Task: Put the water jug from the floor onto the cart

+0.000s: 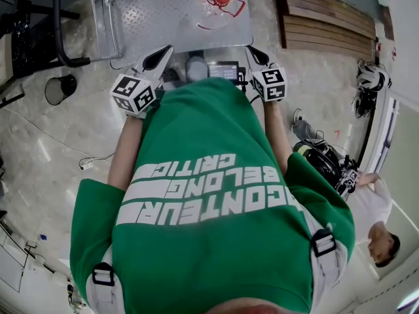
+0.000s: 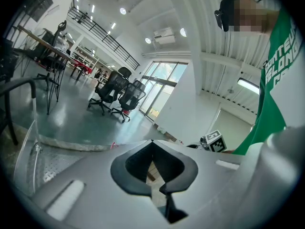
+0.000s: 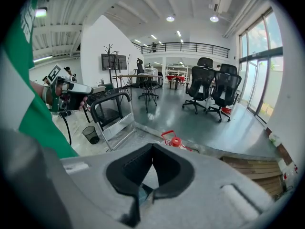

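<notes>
Black padded jaws of the right gripper (image 3: pixel 152 146) are pressed together at their tips with nothing between them. Those of the left gripper (image 2: pixel 152 142) meet the same way and are also empty. Each gripper carries one white marker cube (image 1: pixel 133 93) printed with black squares. Just beyond the right jaws lies the single water jug (image 3: pixel 175 141), clear plastic with a red cap and red handle. It rests on the diamond-plate metal deck of the cart (image 1: pixel 163 8). Behind the jaws, a green T-shirt (image 1: pixel 209 195) shows white capitals reading in part "CONTEUR", "BELONG", "CRITIC".
</notes>
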`<action>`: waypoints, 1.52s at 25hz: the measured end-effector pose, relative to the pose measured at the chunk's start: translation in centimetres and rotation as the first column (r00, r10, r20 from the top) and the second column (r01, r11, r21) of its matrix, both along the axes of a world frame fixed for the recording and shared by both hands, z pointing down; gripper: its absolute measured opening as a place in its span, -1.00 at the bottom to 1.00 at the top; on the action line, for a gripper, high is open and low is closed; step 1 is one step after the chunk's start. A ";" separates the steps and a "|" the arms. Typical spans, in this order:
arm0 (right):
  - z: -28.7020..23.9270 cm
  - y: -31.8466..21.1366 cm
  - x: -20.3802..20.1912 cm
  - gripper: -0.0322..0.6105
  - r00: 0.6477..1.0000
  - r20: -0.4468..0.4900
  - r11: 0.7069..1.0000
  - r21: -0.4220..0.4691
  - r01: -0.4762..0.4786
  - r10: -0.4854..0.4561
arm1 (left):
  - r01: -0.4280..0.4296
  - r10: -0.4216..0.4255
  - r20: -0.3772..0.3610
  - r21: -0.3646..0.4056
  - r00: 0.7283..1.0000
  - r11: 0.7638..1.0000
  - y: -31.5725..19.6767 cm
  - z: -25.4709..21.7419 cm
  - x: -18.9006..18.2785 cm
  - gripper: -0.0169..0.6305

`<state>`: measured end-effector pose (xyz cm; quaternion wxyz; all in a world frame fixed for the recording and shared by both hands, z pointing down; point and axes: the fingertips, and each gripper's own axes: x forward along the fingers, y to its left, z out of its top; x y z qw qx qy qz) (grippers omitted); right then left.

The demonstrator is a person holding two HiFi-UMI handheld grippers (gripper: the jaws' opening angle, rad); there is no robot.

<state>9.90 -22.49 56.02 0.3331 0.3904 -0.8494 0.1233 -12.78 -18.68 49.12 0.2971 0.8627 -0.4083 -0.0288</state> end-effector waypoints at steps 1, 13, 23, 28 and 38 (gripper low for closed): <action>0.0 0.0 0.0 -0.92 1.000 0.000 1.000 -0.001 0.001 -0.001 | 0.000 0.000 0.000 0.000 1.000 1.000 0.0 0.0 0.0 -0.90; 0.4 0.3 -0.3 -0.92 1.000 -0.007 1.000 -0.015 0.016 -0.016 | -0.008 0.008 -0.008 -0.014 1.000 1.000 0.3 0.5 0.3 -0.90; 0.2 0.3 -0.2 -0.92 1.000 -0.014 1.000 -0.014 0.028 -0.028 | 0.004 -0.004 -0.013 -0.011 1.000 1.000 0.3 0.2 0.1 -0.90; 0.3 0.5 -0.1 -0.92 0.999 -0.011 0.999 -0.013 0.030 -0.030 | 0.007 -0.008 -0.011 -0.011 1.000 1.000 0.6 0.3 0.3 -0.90; 0.5 1.1 -0.2 -0.92 1.000 -0.001 1.000 -0.013 0.028 -0.028 | 0.007 -0.008 -0.008 -0.014 1.000 1.000 1.3 0.4 0.5 -0.90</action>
